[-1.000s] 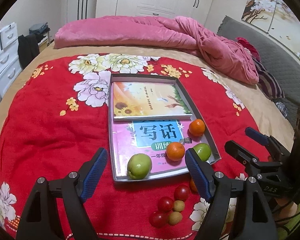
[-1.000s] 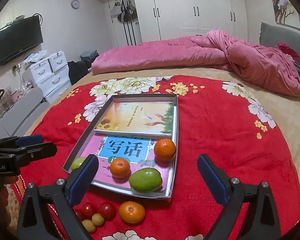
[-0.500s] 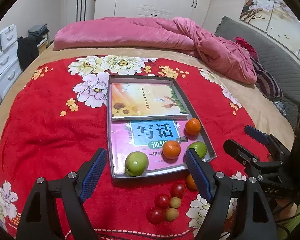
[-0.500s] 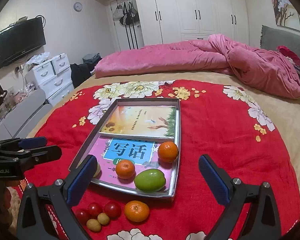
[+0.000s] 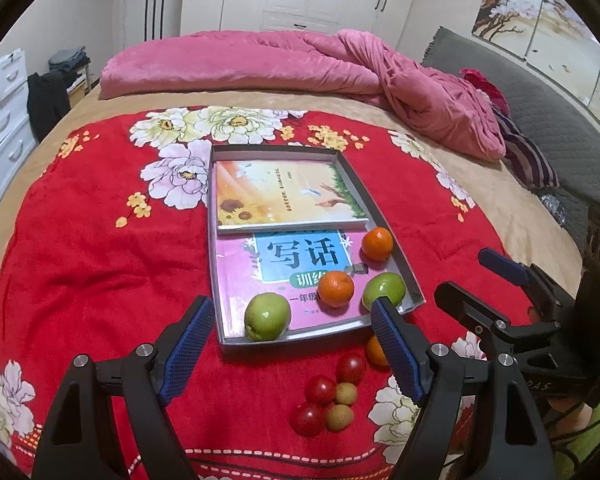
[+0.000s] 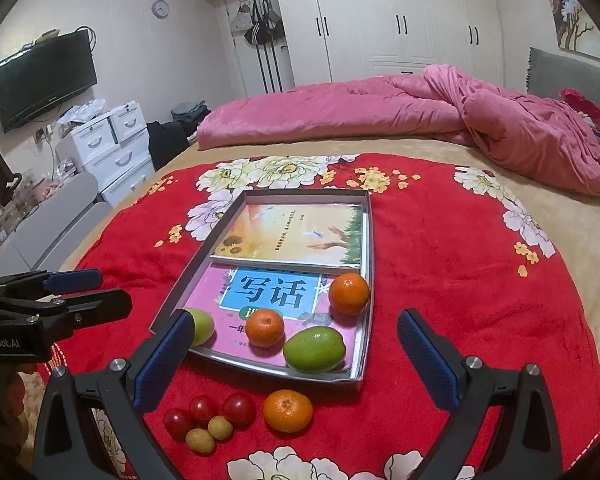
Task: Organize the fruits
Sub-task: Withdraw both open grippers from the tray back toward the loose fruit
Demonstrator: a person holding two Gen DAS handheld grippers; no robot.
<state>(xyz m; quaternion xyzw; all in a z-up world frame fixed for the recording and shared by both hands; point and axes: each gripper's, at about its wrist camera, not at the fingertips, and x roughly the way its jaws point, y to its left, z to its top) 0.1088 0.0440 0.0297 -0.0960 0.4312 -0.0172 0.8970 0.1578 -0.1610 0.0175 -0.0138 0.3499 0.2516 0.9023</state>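
A silver tray (image 5: 411, 280) (image 6: 365, 272) lies on the red floral blanket with two books inside. On the books sit two oranges (image 5: 335, 288) (image 5: 377, 243) and two green fruits (image 5: 267, 316) (image 5: 384, 289). In front of the tray lie a loose orange (image 6: 288, 410), three small red tomatoes (image 6: 203, 409) and two small yellow fruits (image 6: 210, 434). My left gripper (image 5: 292, 320) is open and empty, above the tray's near edge. My right gripper (image 6: 294, 334) is open and empty, above the tray's near end. Each gripper shows in the other's view.
The red blanket (image 5: 80, 264) covers a bed with a pink duvet (image 5: 260, 64) at the far end. A white drawer unit (image 6: 108, 148) and a wall TV (image 6: 44, 80) stand at the left. A grey headboard (image 5: 540, 120) is at the right.
Both grippers have drawn back and risen a little, so the tray and the loose fruits look farther away. No fruit has moved. Both stay open.
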